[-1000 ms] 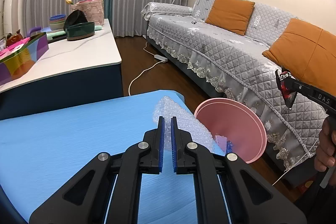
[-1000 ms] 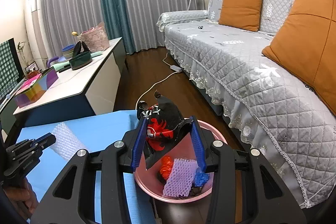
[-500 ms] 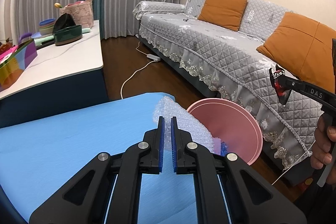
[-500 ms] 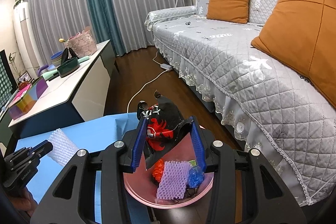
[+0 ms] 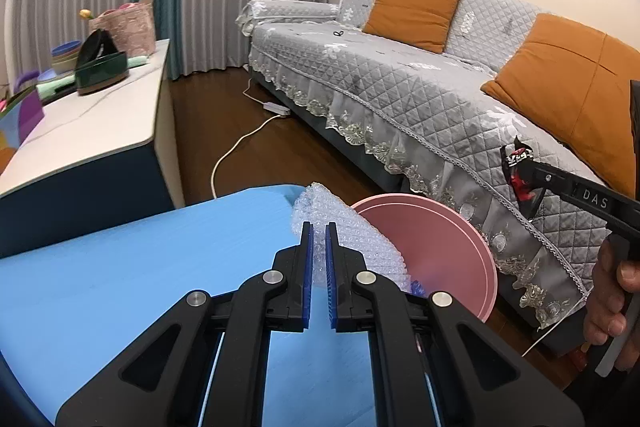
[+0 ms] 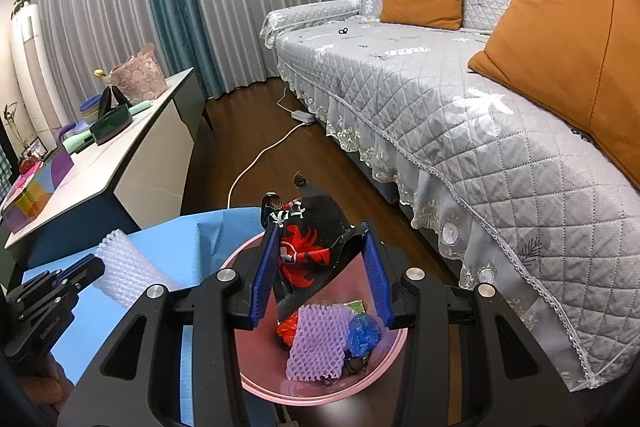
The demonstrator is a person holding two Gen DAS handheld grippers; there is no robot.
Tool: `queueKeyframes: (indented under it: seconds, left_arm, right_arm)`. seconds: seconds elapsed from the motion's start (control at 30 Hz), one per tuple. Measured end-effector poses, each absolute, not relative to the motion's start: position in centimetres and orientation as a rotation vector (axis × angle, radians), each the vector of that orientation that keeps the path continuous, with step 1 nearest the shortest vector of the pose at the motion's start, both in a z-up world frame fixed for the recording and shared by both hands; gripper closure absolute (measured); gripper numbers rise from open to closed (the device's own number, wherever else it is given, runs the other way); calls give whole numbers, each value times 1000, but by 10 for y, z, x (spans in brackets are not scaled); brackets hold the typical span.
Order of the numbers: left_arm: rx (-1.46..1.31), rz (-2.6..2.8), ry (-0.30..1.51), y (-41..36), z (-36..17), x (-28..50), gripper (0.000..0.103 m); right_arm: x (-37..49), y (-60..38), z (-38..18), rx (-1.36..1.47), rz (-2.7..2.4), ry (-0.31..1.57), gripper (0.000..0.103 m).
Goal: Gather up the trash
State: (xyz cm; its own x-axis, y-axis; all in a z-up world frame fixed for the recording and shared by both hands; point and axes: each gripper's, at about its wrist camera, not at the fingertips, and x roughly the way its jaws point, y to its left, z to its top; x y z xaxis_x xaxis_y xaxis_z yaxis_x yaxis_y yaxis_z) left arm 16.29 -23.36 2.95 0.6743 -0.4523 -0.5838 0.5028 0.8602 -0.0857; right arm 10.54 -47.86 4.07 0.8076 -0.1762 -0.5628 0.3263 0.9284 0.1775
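Both my jaws carry trash, and the pink bin sits just off the table's corner to catch it.

My right gripper (image 6: 320, 267) has its jaws clamped on a crumpled black-and-red wrapper (image 6: 310, 235), held over the pink bin (image 6: 320, 393) so I judge a release would drop it onto the purple foam net (image 6: 318, 341) inside. My left gripper (image 5: 316, 259) has its jaws nearly together, pinching translucent bubble wrap (image 5: 352, 231) over the blue table (image 5: 120, 275) edge, beside the bin. Beyond lies the grey sofa (image 5: 400, 83).
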Motion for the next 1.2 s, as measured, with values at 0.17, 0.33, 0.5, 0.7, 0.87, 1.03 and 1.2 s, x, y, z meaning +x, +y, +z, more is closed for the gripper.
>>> queueKeyframes:
  seconds: [0.17, 0.33, 0.5, 0.7, 0.87, 1.03, 1.2]
  left_arm:
    - [101, -562, 636, -250, 25, 172, 97]
    - [128, -590, 647, -269, 16, 180, 97]
    - [154, -606, 660, -283, 8, 186, 97]
    - [174, -610, 677, -289, 2, 193, 62]
    - [146, -609, 649, -277, 13, 187, 56]
    - [119, -584, 612, -255, 35, 173, 39]
    - [86, -557, 558, -220, 66, 150, 20]
  right_arm:
    - [111, -481, 36, 266, -283, 581, 61]
    - [115, -485, 33, 273, -293, 588, 61]
    - [118, -486, 29, 276, -292, 601, 61]
    - [123, -487, 23, 285, -297, 629, 32]
    - [121, -489, 27, 296, -305, 621, 19]
    - [112, -488, 40, 315, -308, 587, 13]
    - [93, -474, 58, 305, -288, 542, 6]
